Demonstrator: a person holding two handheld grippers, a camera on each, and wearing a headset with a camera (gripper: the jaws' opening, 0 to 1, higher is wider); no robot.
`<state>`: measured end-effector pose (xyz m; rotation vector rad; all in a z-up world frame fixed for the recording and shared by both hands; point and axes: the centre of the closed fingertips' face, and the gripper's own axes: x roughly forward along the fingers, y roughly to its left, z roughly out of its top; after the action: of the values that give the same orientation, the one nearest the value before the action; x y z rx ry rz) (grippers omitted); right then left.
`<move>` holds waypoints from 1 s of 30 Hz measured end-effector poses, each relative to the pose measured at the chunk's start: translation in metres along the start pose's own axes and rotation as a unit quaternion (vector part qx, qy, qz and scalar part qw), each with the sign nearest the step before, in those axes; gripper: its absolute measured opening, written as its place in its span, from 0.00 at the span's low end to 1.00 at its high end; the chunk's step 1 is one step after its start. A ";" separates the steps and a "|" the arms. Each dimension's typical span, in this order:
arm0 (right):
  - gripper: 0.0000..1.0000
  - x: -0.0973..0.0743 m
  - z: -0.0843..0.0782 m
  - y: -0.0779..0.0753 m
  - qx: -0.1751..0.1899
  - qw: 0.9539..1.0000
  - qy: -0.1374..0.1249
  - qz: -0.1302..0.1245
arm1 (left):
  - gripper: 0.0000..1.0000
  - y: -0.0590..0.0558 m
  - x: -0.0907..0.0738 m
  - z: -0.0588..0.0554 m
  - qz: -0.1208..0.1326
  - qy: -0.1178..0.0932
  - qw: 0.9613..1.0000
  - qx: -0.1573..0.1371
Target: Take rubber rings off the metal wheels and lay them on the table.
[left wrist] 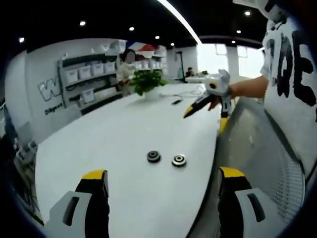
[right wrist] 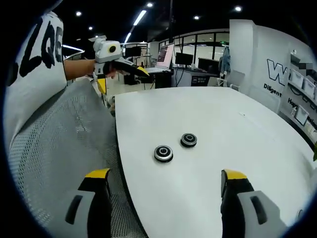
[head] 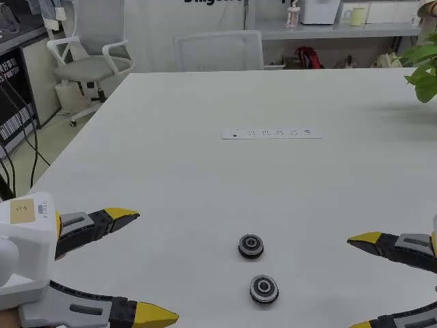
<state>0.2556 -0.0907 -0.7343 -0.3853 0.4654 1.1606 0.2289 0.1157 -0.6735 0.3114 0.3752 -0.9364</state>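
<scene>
Two small metal wheels with black rubber rings lie flat on the white table (head: 205, 171), close together. The farther wheel (head: 250, 246) (left wrist: 154, 156) (right wrist: 188, 140) sits just beyond the nearer wheel (head: 263, 289) (left wrist: 179, 160) (right wrist: 163, 153). My left gripper (head: 147, 266) (left wrist: 163, 173) hovers at the table's front left, open, holding nothing, well left of the wheels. At the front right, my right gripper (head: 360, 282) (right wrist: 166, 174) is also open and holds nothing, a similar distance right of the wheels. Each gripper view catches the other gripper across the wheels: right gripper (left wrist: 208, 96), left gripper (right wrist: 116, 59).
A recessed socket strip (head: 272, 133) lies in the table's middle, beyond the wheels. A green plant (head: 427, 68) leans in at the far right. An office chair (head: 89, 65) and a white chair (head: 218, 51) stand behind the table. The table's front edge runs near both grippers.
</scene>
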 end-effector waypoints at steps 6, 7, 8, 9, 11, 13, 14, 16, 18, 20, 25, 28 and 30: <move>0.86 0.000 0.003 0.004 -0.001 1.000 -0.002 0.000 | 0.93 -0.001 0.000 0.001 0.000 -0.002 1.000 0.001; 0.86 0.000 0.003 0.004 -0.001 1.000 -0.002 0.001 | 0.93 -0.001 0.000 0.001 0.000 -0.002 1.000 0.001; 0.86 0.000 0.003 0.005 -0.001 1.000 -0.001 0.001 | 0.93 -0.001 0.000 0.000 0.001 -0.001 1.000 0.002; 0.85 0.000 0.003 0.006 -0.002 1.000 -0.001 0.002 | 0.93 -0.001 0.000 -0.001 0.001 -0.001 1.000 0.002; 0.85 0.000 0.004 0.006 -0.003 1.000 -0.001 0.002 | 0.93 -0.001 -0.001 -0.002 0.002 0.000 1.000 0.002; 0.85 0.000 0.003 0.005 -0.003 1.000 -0.001 0.002 | 0.93 -0.001 -0.001 -0.002 0.002 0.000 1.000 0.001; 0.84 0.000 0.003 0.004 -0.003 1.000 -0.002 0.002 | 0.93 -0.001 -0.001 -0.002 0.003 0.000 1.000 0.001; 0.84 -0.001 0.004 0.004 -0.004 1.000 -0.001 0.002 | 0.92 -0.001 -0.002 -0.002 0.004 -0.001 1.000 0.001; 0.84 -0.001 0.003 0.004 -0.005 1.000 -0.001 0.002 | 0.92 0.000 -0.002 -0.002 0.004 -0.002 1.000 0.001; 0.83 0.000 0.002 0.002 -0.006 1.000 -0.001 0.003 | 0.92 0.000 -0.002 -0.002 0.005 -0.002 1.000 0.003; 0.82 0.001 0.001 -0.001 -0.009 1.000 0.000 0.005 | 0.92 0.002 -0.003 -0.001 0.006 -0.005 1.000 0.003; 0.81 0.001 0.000 -0.003 -0.011 1.000 -0.002 0.005 | 0.91 0.002 -0.002 -0.001 0.005 -0.005 1.000 0.004; 0.81 0.002 0.001 -0.002 -0.011 1.000 -0.003 0.005 | 0.90 0.002 -0.001 0.001 0.005 -0.007 1.000 0.007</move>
<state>0.2582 -0.0898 -0.7343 -0.3990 0.4512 1.1773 0.2302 0.1174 -0.6724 0.3198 0.3546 -0.9310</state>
